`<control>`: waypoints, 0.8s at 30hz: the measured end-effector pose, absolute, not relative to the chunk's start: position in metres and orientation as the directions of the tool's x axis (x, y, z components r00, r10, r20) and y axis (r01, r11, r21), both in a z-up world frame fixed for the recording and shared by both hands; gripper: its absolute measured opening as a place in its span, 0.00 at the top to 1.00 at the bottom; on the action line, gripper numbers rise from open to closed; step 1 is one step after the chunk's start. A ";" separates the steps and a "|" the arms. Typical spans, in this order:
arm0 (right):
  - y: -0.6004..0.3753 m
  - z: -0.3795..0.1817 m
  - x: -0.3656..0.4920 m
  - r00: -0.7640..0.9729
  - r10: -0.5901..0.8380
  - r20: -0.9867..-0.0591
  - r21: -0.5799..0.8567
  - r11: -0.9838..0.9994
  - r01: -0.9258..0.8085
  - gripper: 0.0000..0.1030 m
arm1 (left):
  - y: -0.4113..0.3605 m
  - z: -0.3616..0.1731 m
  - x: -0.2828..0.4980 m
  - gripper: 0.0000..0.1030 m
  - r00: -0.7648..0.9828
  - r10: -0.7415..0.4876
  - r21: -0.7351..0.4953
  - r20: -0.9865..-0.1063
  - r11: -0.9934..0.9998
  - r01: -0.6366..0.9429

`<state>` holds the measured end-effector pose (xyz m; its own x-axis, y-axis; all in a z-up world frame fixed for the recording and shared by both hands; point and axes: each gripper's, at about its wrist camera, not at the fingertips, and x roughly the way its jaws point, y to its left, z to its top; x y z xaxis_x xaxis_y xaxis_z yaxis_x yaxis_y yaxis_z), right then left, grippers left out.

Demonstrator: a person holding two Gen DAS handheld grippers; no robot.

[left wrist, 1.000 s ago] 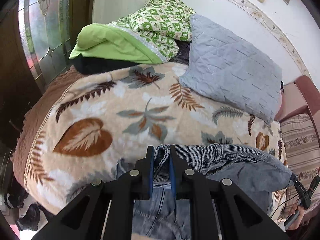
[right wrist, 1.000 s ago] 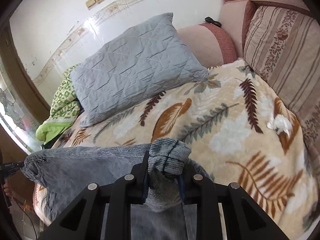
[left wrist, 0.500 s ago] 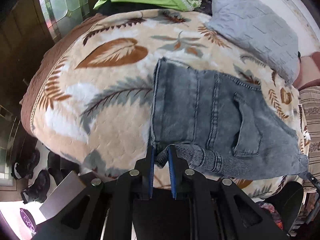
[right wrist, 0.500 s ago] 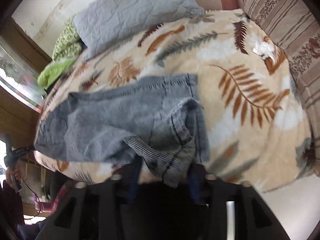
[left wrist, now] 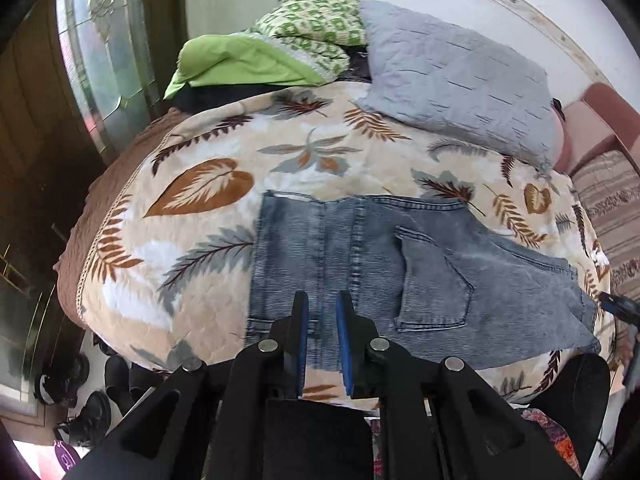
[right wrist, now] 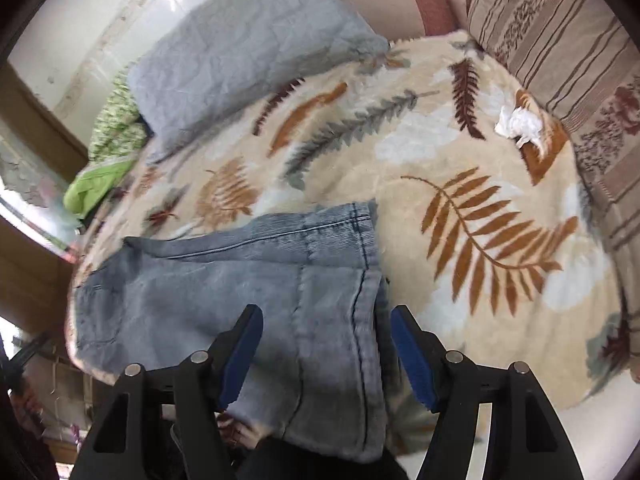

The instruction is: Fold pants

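Note:
Grey-blue denim pants (left wrist: 400, 272) lie folded flat on the leaf-patterned blanket (left wrist: 200, 216), back pocket up, near the bed's front edge. My left gripper (left wrist: 322, 312) hovers over their near left edge, its blue-padded jaws a small gap apart with nothing between them. In the right wrist view the pants (right wrist: 248, 280) lie spread with a hemmed edge on the right; part of them hangs over the bed's front edge. My right gripper (right wrist: 326, 334) is wide open above that near part and holds nothing.
A grey quilted pillow (left wrist: 460, 80) and a green patterned quilt (left wrist: 280, 52) lie at the back of the bed. A striped cushion (right wrist: 560, 40) borders the right side. A crumpled white tissue (right wrist: 518, 124) lies on the blanket. Shoes (left wrist: 80, 392) sit on the floor at left.
Both grippers carried the pants' edge toward the front, laid it down and let go. The left jaws have parted slightly; the right jaws have opened wide. Both have drawn back.

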<state>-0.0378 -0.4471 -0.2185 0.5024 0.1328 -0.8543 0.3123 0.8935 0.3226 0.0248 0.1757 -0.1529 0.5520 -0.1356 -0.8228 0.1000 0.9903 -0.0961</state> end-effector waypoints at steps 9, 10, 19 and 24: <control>-0.435 -0.235 0.003 0.429 0.059 -0.901 0.199 0.936 0.289 0.97 | 0.146 -0.194 0.032 0.86 0.436 -0.189 -0.158 -0.880 0.982 0.107; -0.434 -0.224 0.002 0.462 0.041 -0.886 0.189 0.942 0.278 0.97 | 0.144 -0.196 0.033 0.86 0.430 -0.190 -0.160 -0.882 0.981 0.106; -0.450 -0.200 0.029 0.593 -0.080 -0.801 0.165 0.923 0.347 0.97 | 0.125 -0.210 0.041 0.86 0.407 -0.190 -0.160 -0.893 0.981 0.107; -0.469 -0.270 0.051 0.472 -0.035 -0.881 0.201 0.876 0.439 0.91 | 0.120 -0.228 0.047 0.86 0.406 -0.122 -0.097 -0.906 0.992 0.081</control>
